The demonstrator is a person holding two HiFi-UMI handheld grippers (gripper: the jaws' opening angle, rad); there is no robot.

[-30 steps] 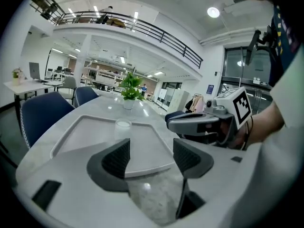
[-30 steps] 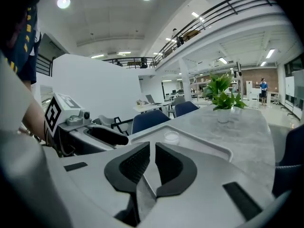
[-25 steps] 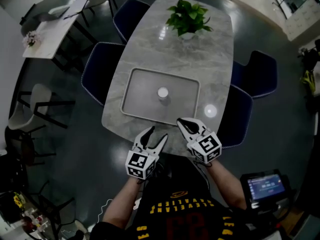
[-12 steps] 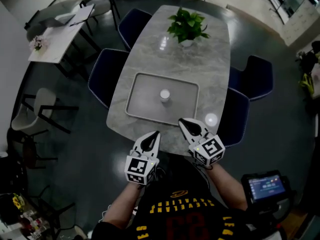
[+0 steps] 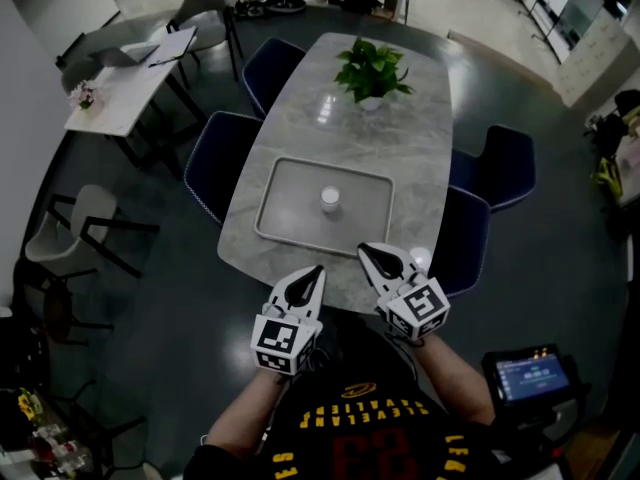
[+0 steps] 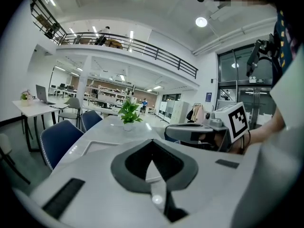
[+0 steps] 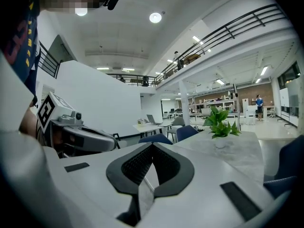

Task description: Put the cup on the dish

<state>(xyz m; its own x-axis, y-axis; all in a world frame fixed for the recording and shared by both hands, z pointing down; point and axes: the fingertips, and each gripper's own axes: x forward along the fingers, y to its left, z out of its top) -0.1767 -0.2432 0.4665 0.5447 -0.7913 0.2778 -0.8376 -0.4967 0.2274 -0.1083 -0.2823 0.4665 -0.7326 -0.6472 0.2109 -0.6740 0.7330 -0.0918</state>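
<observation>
A small white cup (image 5: 330, 200) stands upright near the middle of a grey rectangular tray-like dish (image 5: 275, 223) on the marble table (image 5: 400, 138). Both grippers hover over the table's near edge, short of the dish and apart from the cup. My left gripper (image 5: 316, 271) is shut and empty; in its own view the closed jaws (image 6: 152, 141) hide the cup and show only a corner of the dish (image 6: 97, 147). My right gripper (image 5: 365, 251) is shut with nothing in it, and its closed tips (image 7: 152, 145) point along the table.
A potted green plant (image 5: 371, 70) stands at the table's far end. Dark blue chairs (image 5: 220, 163) flank both long sides, with another (image 5: 505, 168) on the right. A white side table (image 5: 125, 78) is at the far left, and a screen (image 5: 532, 376) at the lower right.
The left gripper's jaws went from spread open to shut, with nothing between them. Both grippers stayed at the near edge; the head view drifted so the table sits slightly lower.
</observation>
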